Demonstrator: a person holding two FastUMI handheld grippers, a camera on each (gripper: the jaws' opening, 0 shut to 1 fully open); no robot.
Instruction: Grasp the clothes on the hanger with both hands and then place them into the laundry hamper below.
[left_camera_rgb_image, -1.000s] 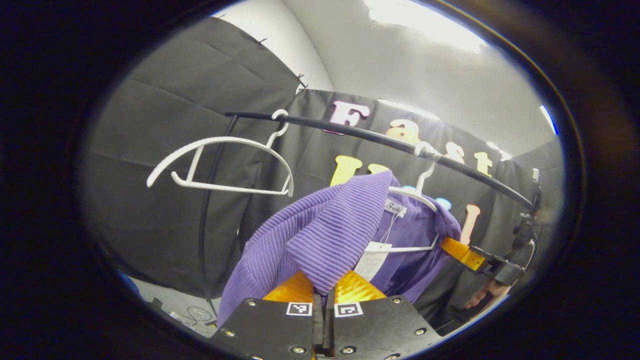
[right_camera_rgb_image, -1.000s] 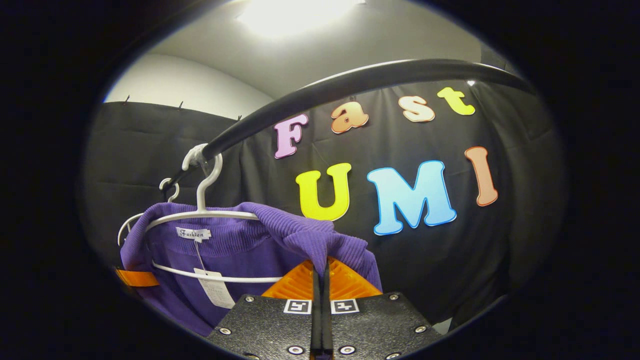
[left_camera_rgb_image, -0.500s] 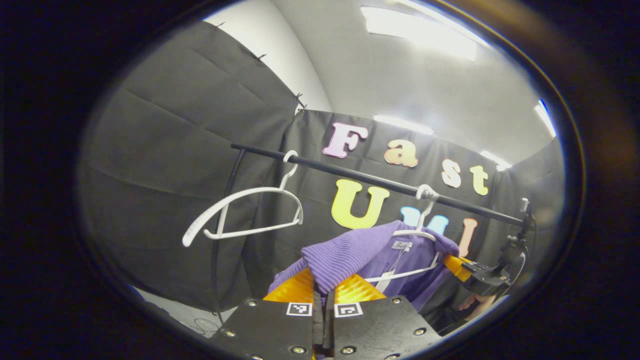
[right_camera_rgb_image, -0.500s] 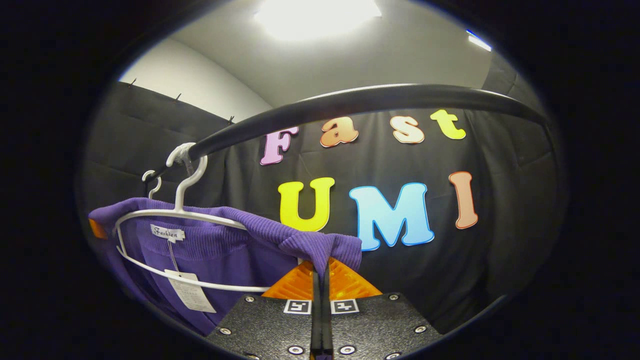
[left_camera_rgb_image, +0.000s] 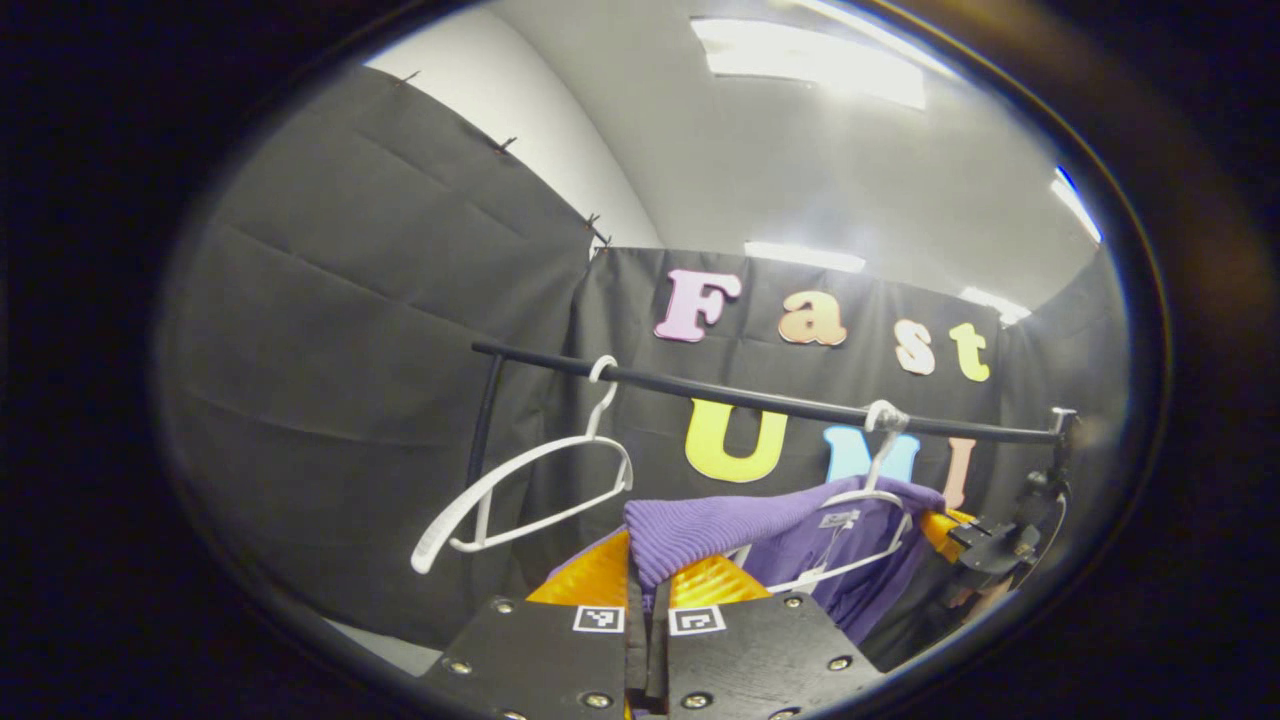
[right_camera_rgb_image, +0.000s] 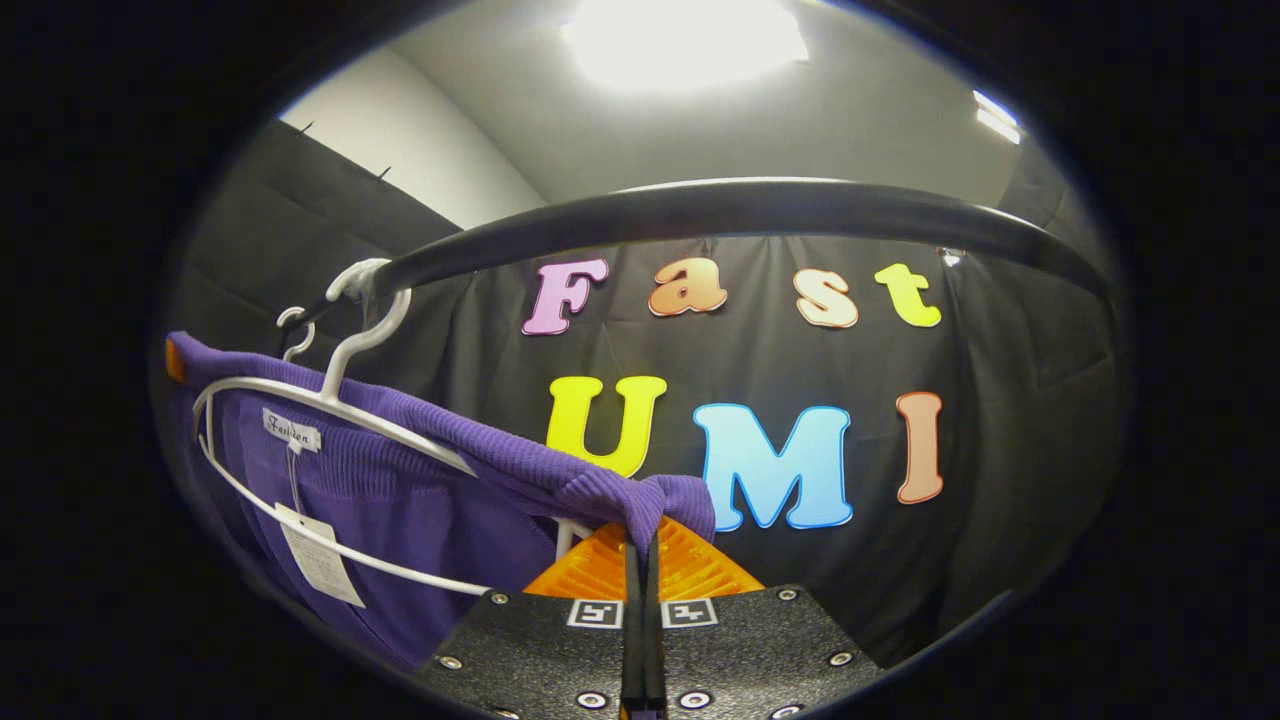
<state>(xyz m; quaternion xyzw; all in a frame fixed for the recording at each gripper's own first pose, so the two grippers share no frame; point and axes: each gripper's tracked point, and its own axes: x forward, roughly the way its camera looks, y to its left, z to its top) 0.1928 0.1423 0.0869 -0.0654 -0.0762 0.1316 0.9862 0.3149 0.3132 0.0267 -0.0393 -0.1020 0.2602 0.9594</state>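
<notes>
You have two white hangers on one black rail (left_camera_rgb_image: 760, 400): an empty hanger (left_camera_rgb_image: 520, 495) hanging tilted near the rail's left end, and the loaded hanger (left_camera_rgb_image: 868, 500) farther right, carrying one purple sweater (left_camera_rgb_image: 800, 530). Your left gripper (left_camera_rgb_image: 648, 590) is clenched on a fold of the sweater's left shoulder, both orange fingers (left_camera_rgb_image: 590, 580) pressed against the knit. Your right gripper (right_camera_rgb_image: 640, 560) is likewise clamped on the other shoulder. The left gripper view gives you the whole rail, both hangers in full and your right gripper off at the far right by the sweater. The right gripper view gives you the sweater's neck label (right_camera_rgb_image: 292, 430) and its paper tag (right_camera_rgb_image: 320, 570) up close, with the loaded hanger tilted under the rail.
</notes>
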